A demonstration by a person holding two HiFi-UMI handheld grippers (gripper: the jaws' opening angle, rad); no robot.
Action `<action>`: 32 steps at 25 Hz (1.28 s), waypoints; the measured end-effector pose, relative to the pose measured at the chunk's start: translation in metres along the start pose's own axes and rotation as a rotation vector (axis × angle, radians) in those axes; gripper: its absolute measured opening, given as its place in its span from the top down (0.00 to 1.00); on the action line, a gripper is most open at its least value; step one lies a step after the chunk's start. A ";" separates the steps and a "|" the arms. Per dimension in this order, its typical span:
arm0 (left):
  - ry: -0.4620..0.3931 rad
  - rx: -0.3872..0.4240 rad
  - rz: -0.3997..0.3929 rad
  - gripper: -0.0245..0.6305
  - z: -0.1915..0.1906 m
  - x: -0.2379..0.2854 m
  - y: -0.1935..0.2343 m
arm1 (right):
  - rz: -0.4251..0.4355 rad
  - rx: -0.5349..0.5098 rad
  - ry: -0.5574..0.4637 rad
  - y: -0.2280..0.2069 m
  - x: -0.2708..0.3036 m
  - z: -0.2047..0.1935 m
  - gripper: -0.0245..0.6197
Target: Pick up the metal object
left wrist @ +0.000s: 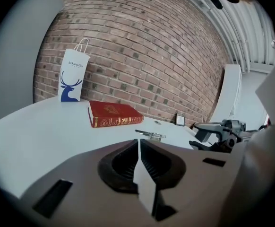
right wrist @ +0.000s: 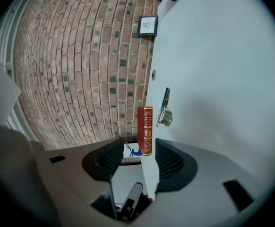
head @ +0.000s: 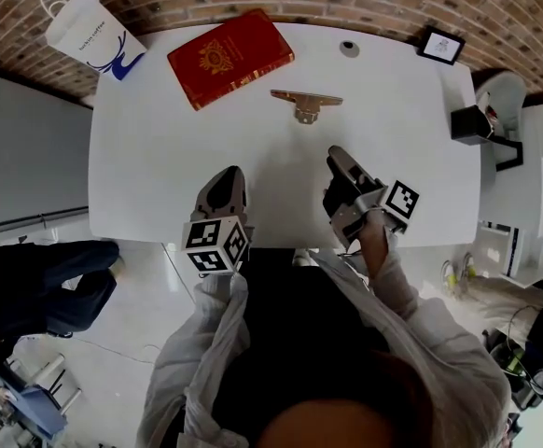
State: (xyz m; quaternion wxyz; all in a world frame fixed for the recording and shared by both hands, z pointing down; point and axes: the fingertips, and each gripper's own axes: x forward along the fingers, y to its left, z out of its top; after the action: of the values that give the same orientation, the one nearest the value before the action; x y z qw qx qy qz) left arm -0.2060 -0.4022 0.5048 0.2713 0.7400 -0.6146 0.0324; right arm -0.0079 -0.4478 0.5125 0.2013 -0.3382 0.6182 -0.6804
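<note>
A brass-coloured metal object [head: 305, 103] lies flat on the white table [head: 160, 157], just in front of a red book [head: 229, 56]. My left gripper [head: 229, 174] hovers over the near table edge, jaws shut on nothing, well short of the metal object [left wrist: 150, 134]. To its right, my right gripper [head: 339, 157] is turned on its side and open, empty, pointing toward the metal object [right wrist: 165, 109] from a short way off. The left gripper view shows its own jaws [left wrist: 139, 143] closed and the right gripper [left wrist: 218, 136] beside. The right gripper [right wrist: 140, 143] frames the book [right wrist: 145, 129].
A white paper bag with a blue deer [head: 92, 34] stands at the far left corner. A small framed picture [head: 440, 45] leans at the far right, with a small round item [head: 349, 49] near it. A brick wall [left wrist: 142, 46] backs the table. A black stand [head: 472, 124] sits off the right edge.
</note>
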 end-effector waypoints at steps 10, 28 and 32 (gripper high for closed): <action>0.006 -0.023 0.028 0.92 0.012 0.049 0.033 | -0.003 0.135 -0.047 -0.020 0.063 0.034 0.64; 0.018 -0.046 0.075 0.92 0.001 0.046 0.065 | -0.135 0.271 -0.140 -0.068 0.119 0.047 0.78; 0.021 -0.051 0.081 0.92 -0.003 0.038 0.067 | -0.093 0.328 -0.178 -0.064 0.122 0.050 0.93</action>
State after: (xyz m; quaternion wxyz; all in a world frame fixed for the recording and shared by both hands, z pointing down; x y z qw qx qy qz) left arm -0.2577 -0.4408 0.5462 0.2951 0.7070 -0.6417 0.0356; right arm -0.0478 -0.5573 0.6014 0.2762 -0.3879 0.4626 -0.7478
